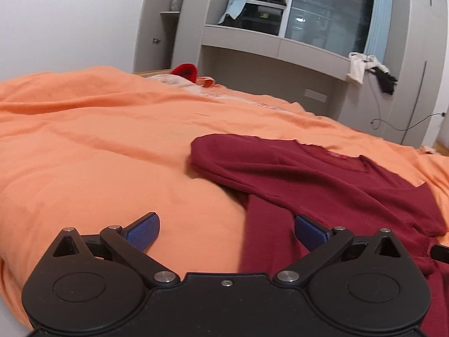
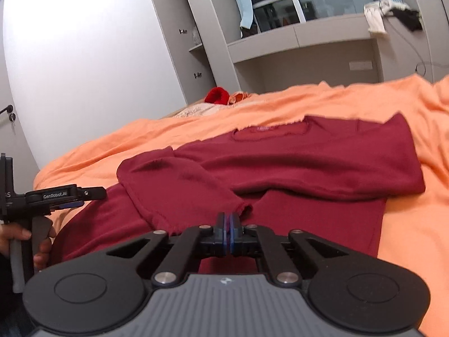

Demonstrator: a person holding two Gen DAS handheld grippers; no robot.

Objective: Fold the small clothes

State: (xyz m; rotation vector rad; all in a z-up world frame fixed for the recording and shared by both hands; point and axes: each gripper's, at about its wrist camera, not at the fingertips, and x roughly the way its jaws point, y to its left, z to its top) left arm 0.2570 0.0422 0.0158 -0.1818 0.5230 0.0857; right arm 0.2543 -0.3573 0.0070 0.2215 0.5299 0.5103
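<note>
A dark red shirt lies flat on the orange bed cover, collar away from me, with both sleeves folded in across the body. My right gripper sits low over the shirt's near part, just before the folded left sleeve's cuff. Its jaws are shut, with a thin strip of red cloth showing between the pads. My left gripper stands wide open at the shirt's left edge, with nothing pinched. One blue pad is over the cover and the other over the red cloth. A hand holds this gripper in the right wrist view.
A bright red item and a pale cushion lie at the bed's far end. Grey cupboards and a window ledge stand behind, with white and black clothes hanging off the ledge. A cable trails along the right wall.
</note>
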